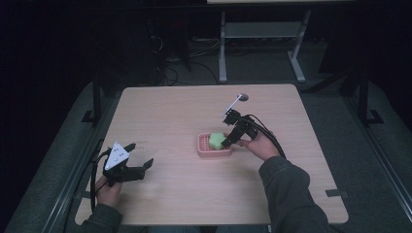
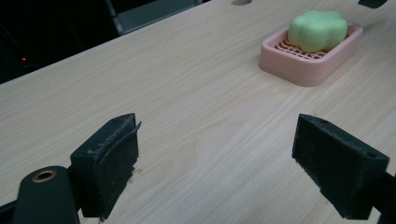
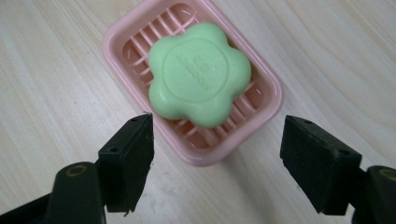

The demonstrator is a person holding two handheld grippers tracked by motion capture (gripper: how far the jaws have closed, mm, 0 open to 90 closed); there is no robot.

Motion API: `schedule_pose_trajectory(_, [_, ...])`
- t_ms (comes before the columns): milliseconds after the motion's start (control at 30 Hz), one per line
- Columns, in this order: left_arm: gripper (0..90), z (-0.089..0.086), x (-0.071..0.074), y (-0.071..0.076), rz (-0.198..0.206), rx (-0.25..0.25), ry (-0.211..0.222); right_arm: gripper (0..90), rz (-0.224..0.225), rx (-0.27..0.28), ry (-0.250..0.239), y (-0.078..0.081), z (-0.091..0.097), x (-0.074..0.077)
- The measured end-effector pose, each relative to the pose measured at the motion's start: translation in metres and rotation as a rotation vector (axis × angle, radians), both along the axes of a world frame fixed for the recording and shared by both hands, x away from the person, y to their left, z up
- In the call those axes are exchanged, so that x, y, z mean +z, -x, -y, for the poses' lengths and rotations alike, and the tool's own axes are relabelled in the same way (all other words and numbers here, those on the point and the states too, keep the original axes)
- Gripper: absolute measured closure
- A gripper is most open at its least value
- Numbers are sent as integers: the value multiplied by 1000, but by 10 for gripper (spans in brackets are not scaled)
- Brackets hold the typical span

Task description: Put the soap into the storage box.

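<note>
As seen from the high view, the green soap (image 1: 216, 141) lies in a pink dish (image 1: 206, 151) at mid-counter (image 1: 170, 111); the right tool (image 1: 230, 141) hovers at its edge, jaws spread, while the left tool (image 1: 139, 156) rests apart near the front-left, also spread.

Left gripper view: soap (image 2: 317, 30) and dish (image 2: 308, 65) sit well ahead, beyond the spread jaws.

Right gripper view: the flower-shaped soap (image 3: 198, 74) sits on the ribbed dish (image 3: 116, 44), just ahead of the wide jaws. Likely a stiff, light, slick bar; grip across opposite notches between lobes, firmly.
</note>
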State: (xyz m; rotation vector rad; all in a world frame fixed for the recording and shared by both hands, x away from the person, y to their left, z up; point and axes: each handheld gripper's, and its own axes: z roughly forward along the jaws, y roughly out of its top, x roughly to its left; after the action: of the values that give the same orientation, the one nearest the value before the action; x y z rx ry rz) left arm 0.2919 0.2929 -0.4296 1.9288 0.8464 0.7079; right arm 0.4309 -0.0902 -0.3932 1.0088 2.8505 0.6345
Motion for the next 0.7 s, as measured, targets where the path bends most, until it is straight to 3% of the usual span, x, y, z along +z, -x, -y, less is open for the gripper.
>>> schedule_pose_trajectory(400, [141, 1, -1, -1, -5, -3, -8, 255, -11, -33, -24, 7, 22, -1])
schedule_pose_trajectory(700, [141, 1, -1, -1, -6, -3, -8, 252, -9, -35, -23, 11, 28, 2])
